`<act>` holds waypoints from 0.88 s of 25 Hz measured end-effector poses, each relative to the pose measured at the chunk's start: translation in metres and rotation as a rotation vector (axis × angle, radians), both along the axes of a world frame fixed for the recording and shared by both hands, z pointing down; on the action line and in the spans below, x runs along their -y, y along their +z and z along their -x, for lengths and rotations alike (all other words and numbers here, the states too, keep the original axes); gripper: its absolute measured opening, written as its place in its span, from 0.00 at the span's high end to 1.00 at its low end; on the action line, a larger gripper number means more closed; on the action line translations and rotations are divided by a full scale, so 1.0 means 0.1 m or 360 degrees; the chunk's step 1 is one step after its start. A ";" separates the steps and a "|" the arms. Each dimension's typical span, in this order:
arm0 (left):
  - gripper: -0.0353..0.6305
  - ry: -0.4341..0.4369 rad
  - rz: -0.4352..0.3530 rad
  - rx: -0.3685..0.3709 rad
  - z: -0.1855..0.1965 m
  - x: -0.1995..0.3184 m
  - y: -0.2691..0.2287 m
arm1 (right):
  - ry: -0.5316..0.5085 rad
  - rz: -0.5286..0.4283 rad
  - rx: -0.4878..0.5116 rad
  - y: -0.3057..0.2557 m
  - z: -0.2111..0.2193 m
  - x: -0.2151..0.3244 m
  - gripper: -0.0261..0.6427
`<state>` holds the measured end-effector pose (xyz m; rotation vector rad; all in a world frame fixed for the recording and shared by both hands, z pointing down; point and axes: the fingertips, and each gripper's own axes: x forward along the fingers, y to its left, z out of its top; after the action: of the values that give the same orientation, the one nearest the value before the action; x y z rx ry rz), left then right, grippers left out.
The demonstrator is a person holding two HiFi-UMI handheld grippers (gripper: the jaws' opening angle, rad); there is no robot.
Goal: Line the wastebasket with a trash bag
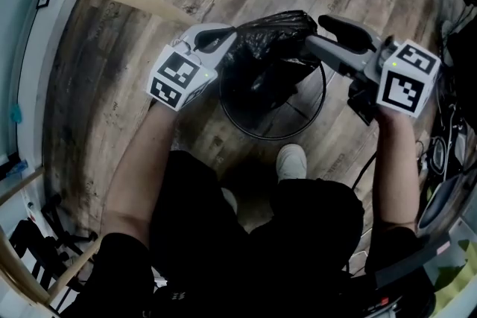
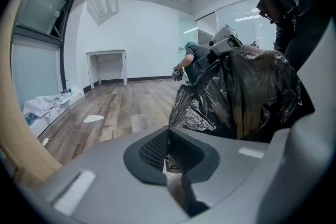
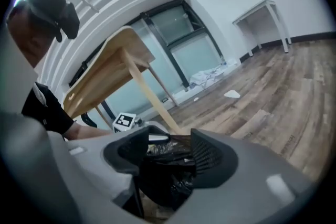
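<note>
1. The left tongs (image 1: 227, 37) are clenching a thin fold of the black crinkled plastic trash bag (image 1: 272, 33). The right tongs (image 1: 317, 33) are grasping a thick wad of the same film, with the jaws standing part-way apart.
2. The trash bag is hanging bunched between the two tongs, over the far side of the round black wire-mesh wastebasket (image 1: 257, 135) on the wood-plank floor (image 1: 112, 48). Part of it is drooping into the opening, and no edge is lying over the rim yet.
3. Slip risk: the right-hand wad is looking loosely packed, so spreading the tongs is likely to pull film out of that grip.
4. Tear risk: the left pinch is loading a narrow strip, so a sharp outward pull is likely to stretch or rip it.
5. Opening risk: either grip may be trapping both layers, in which case the mouth is not going to part.
6. Tipping risk: dragging film across the rim may be enough to tilt or slide the wastebasket. A white shoe (image 1: 291, 160) is standing just beside it and could knock it.
</note>
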<state>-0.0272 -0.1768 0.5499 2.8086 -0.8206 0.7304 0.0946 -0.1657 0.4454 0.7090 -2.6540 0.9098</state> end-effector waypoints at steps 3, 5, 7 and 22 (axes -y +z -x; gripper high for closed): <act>0.94 -0.0022 -0.0038 0.0012 0.02 0.01 -0.04 | -0.0071 0.0040 -0.0313 0.36 0.01 -0.08 0.60; 0.94 -0.0054 -0.0053 0.0010 0.06 0.03 -0.07 | -0.0042 0.0077 -0.0459 0.61 -0.15 -0.11 0.60; 0.94 -0.0068 -0.0067 0.0007 0.11 0.04 -0.12 | -0.0031 0.0141 -0.0473 0.77 -0.24 -0.17 0.60; 0.94 -0.0183 0.0238 -0.0085 0.33 0.02 0.26 | 0.0104 0.0184 -0.0574 1.75 -0.60 0.17 0.94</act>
<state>-0.0601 -0.1787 0.5762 2.6132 -0.8716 0.6669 0.1548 -0.1830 0.6208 0.8467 -2.2572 0.8512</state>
